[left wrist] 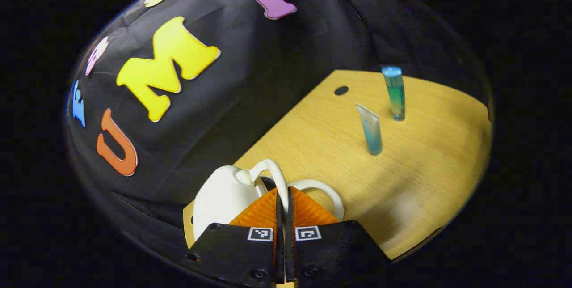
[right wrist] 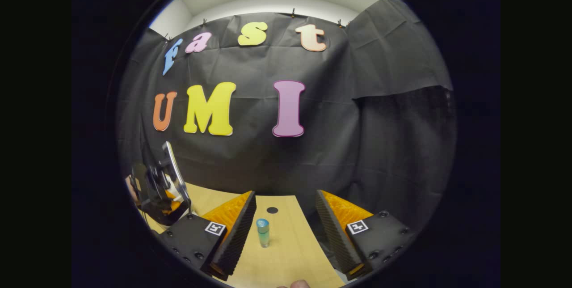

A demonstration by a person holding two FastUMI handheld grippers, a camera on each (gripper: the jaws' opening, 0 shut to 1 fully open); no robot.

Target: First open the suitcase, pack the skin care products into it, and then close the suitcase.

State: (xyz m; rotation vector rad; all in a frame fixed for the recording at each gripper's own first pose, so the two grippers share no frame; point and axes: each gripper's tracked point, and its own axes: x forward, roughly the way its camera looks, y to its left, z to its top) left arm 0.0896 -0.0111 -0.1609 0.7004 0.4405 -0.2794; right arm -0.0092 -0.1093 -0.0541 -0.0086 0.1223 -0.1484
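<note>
Two tubes (left wrist: pixel 370 128) stand unpacked ahead; my left gripper (left wrist: pixel 283 203) seems clamped on the suitcase handle (left wrist: pixel 273 176), right gripper (right wrist: pixel 286 218) spread.

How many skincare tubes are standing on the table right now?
2, both upright on the table in the left gripper view: a taller tube farther back, a shorter tube nearer, apart. More may sit out of frame.
</note>
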